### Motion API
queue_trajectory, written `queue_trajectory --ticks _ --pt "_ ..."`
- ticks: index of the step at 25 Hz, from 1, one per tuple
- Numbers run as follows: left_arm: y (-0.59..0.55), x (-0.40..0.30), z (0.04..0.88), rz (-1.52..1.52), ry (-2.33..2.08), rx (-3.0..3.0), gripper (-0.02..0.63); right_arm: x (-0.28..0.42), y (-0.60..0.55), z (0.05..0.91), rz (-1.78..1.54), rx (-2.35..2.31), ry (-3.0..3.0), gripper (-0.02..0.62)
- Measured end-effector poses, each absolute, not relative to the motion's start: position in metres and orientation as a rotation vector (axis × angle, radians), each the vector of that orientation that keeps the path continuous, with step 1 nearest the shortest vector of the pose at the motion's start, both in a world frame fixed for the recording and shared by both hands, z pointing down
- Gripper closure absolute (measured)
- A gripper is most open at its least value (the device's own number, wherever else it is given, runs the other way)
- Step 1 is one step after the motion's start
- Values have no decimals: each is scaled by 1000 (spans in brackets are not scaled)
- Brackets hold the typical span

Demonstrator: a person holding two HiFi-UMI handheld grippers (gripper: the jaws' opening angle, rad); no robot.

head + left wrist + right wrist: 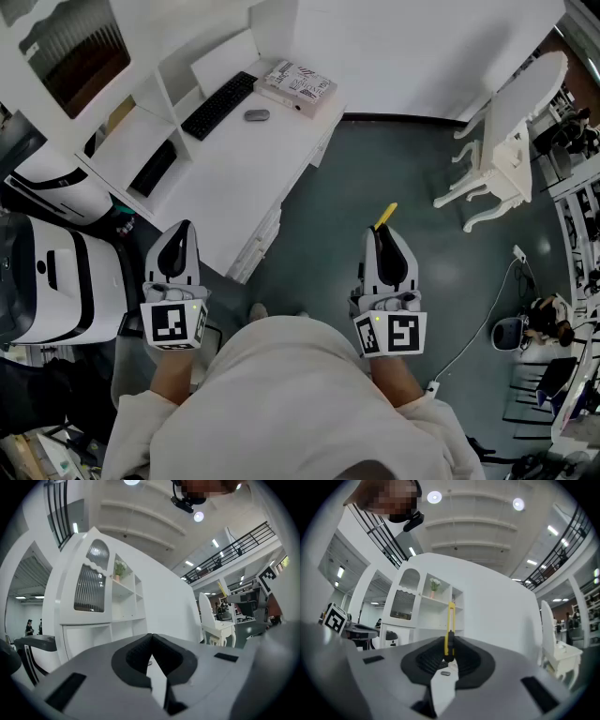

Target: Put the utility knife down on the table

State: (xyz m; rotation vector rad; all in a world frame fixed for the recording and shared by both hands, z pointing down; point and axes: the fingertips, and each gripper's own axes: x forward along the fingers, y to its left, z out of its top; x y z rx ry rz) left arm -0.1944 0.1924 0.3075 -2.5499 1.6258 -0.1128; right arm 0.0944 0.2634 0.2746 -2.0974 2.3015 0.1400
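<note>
My right gripper (381, 234) clamps the yellow utility knife (385, 216), held level over the floor (375, 169) to the right of the white desk (234, 178). My left gripper (178, 234), jaws together and empty, hovers at the desk's near edge. I judge this the carrying step: next, move left over the desk and lower.

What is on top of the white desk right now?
A black keyboard, a grey mouse and a patterned box at the far end of the desk. The utility knife isn't there; the right gripper holds it. The left gripper hides part of the near edge.
</note>
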Motion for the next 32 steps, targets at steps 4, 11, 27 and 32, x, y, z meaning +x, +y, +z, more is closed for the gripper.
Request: queue_trajectory --ticks 4,11,27,32 --pt "194 -192 311 -118 1623 -2549 605 96 265 276 139 -2098 2300 528" --pt "197 -187 311 -123 1624 -2551 604 100 267 275 126 -2071 2297 528" --pt "213 -154 312 -161 1692 -2505 604 128 275 281 98 -1983 2384 528" --pt "220 -142 317 -177 1724 -2481 605 139 273 290 80 -1955 2415 528"
